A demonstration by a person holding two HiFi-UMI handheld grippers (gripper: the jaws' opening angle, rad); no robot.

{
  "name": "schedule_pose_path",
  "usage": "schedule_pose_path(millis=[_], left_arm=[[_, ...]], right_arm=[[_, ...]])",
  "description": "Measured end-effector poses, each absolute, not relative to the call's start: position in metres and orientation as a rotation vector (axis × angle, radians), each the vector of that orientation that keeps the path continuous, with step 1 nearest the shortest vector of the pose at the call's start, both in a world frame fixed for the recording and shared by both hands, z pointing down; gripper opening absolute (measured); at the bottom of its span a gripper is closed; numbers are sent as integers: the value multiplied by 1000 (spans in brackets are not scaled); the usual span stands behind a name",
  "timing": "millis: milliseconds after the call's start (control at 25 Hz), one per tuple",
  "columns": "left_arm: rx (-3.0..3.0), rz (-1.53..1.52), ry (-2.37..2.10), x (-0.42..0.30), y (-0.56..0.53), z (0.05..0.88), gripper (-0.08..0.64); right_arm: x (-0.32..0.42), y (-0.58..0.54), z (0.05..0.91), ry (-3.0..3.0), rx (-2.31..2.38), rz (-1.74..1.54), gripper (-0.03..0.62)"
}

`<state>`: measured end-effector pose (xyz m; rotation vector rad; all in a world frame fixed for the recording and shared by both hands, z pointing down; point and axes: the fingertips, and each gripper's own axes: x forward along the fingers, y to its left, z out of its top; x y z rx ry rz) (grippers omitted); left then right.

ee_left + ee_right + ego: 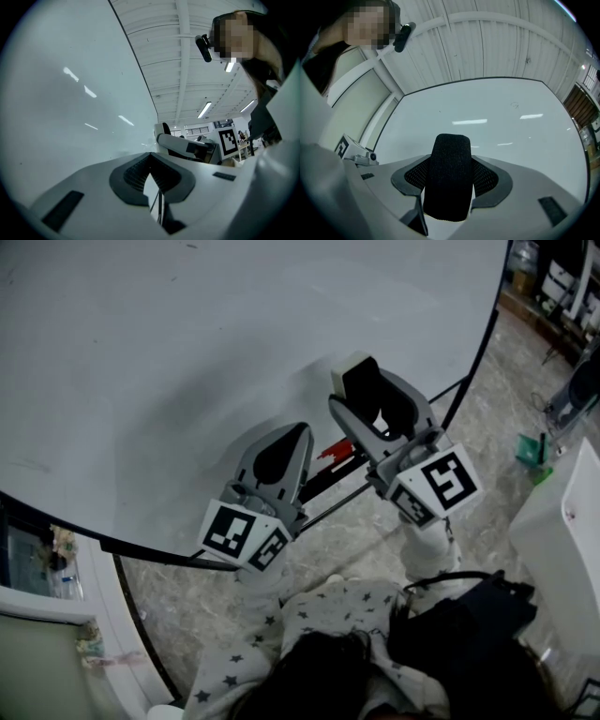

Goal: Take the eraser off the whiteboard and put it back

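The eraser (449, 176) is in the right gripper (367, 390), whose jaws stand wide and are clamped on its two sides. In the right gripper view it rises from between the jaws as a dark, rounded block with its black felt face turned back toward the camera. Its long axis runs along the jaws and out past their tips. In the head view its pale end (354, 362) leads, aimed at the whiteboard (187, 362).

The board lies straight ahead of the jaws and fills most of what the right gripper faces. The eraser's far end looks close to the surface, but I can't tell whether it touches or hangs just off it.

The left gripper (286, 442) sits beside the right one, a little further back from the board. Its jaws are clenched together on nothing (151, 164).

Judging by this, the eraser is off the board and the return remains. That move falls to the right hand, and it turns on bringing the eraser flat onto the board ahead
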<state>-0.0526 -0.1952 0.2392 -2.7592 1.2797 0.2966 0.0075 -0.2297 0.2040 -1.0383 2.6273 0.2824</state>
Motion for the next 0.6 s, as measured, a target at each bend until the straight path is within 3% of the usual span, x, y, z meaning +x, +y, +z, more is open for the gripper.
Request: schedule_pose_path(millis=[600], left_arm=[[-2690, 303, 1351, -91, -217, 225, 2]], right_arm=[[-36, -263, 180, 2604, -1114, 416, 262]])
